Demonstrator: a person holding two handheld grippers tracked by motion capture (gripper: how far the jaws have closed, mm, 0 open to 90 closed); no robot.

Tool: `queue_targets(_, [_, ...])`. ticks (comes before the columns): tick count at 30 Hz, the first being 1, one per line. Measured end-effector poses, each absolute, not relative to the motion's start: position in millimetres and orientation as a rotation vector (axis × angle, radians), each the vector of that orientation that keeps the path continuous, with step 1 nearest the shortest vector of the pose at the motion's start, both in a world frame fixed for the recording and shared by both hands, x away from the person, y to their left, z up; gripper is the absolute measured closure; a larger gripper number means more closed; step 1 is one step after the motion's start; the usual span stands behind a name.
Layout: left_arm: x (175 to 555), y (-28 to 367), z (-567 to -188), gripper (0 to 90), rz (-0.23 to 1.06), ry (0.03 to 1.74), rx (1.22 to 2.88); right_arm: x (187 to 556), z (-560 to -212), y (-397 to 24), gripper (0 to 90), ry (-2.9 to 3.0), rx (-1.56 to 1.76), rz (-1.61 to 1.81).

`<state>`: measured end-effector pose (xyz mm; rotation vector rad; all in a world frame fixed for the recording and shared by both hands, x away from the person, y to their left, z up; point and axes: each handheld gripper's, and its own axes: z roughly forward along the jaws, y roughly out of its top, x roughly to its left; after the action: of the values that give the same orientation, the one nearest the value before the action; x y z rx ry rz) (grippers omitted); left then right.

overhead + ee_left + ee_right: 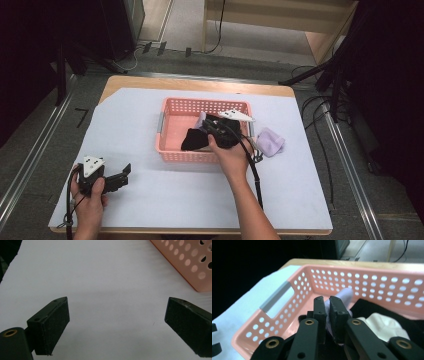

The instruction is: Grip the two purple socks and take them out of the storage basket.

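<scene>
A pink perforated basket (172, 107) stands mid-table. My right gripper (206, 125) hangs over it, shut on a lavender cloth (345, 293) that pokes out past the jaw tips above the basket floor (327, 303). Under and beside the jaws lie a black cloth (372, 307) and a white cloth (384, 325); from above the black cloth (192, 141) lies in the basket's middle. A second lavender cloth (270, 141) lies on the table just right of the basket. My left gripper (124, 174) rests open near the front left, nothing between its jaws (117, 315).
A white sheet (135, 125) covers the wooden table. The basket has grey handles (276, 297) on its short sides; its near corner (186, 263) shows ahead-right of the left gripper. Cables and stand legs lie on the floor around the table.
</scene>
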<state>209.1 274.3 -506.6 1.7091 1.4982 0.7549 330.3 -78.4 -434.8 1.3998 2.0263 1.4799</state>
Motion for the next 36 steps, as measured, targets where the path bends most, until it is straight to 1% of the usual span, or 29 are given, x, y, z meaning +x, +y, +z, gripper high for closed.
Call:
queue_targets(2, [209,274,-507,6.4,0.757,1.496,1.711,331,-438,-75,84.3,2.027,1.414,1.423])
queue_targets(5, [209,274,-507,6.4,0.755,1.497,1.710,330,-438,-74,88.3,1.984,1.407,1.385])
queue_targets(15, [209,274,-507,6.4,0.756,1.497,1.707,328,-426,-88,89.4,1.818,1.313,1.458])
queue_targets(21, [209,274,-507,6.4,0.759,1.495,1.712,328,-412,-102,89.4,1.703,1.191,1.555])
queue_targets(29, [209,274,-507,6.4,0.759,1.498,1.705,327,-397,-126,89.5,1.607,1.192,1.603])
queue_targets(36, [209,275,-506,6.3,0.759,1.497,1.709,324,-385,-161,89.4,1.509,1.228,1.595])
